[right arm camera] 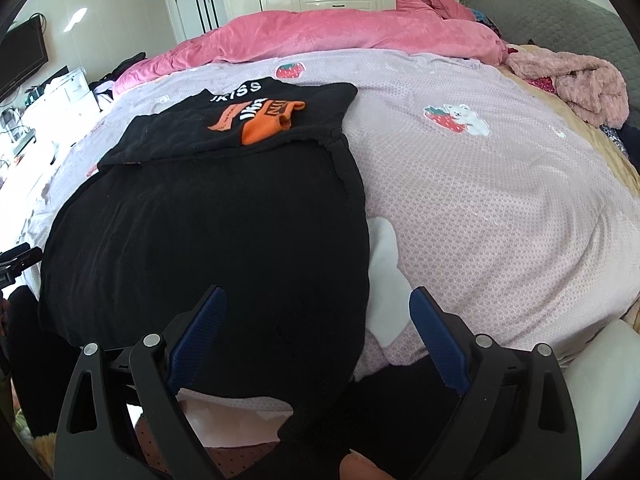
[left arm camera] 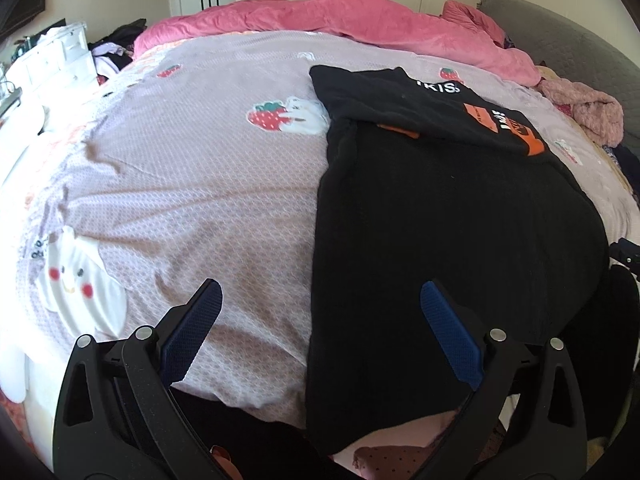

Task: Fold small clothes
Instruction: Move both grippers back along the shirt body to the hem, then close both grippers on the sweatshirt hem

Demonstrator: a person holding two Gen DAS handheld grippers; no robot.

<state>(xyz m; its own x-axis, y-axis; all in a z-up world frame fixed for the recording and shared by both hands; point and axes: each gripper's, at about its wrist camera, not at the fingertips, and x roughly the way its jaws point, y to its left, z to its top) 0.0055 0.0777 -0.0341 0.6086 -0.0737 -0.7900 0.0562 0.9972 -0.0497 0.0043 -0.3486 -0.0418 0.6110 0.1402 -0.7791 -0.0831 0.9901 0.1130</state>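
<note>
A black garment (left arm camera: pixel 448 220) (right arm camera: pixel 208 232) lies spread flat on the bed, its near hem hanging over the bed's front edge. Its far part is folded back, showing white lettering and orange print (left arm camera: pixel 504 120) (right arm camera: pixel 256 116). My left gripper (left arm camera: pixel 320 296) stands open above the garment's left edge, one finger over the bedspread and the other over the black cloth. My right gripper (right arm camera: pixel 318 300) is open above the garment's right edge. Neither holds anything.
The bed carries a lilac bedspread (left arm camera: pixel 180 168) (right arm camera: pixel 500 200) with strawberry and animal prints. A pink duvet (left arm camera: pixel 320 16) (right arm camera: pixel 340 32) is bunched along the far side. A fluffy pink garment (right arm camera: pixel 584 84) lies at the right near a grey headboard (right arm camera: pixel 560 12). White drawers (left arm camera: pixel 48 60) stand at the left.
</note>
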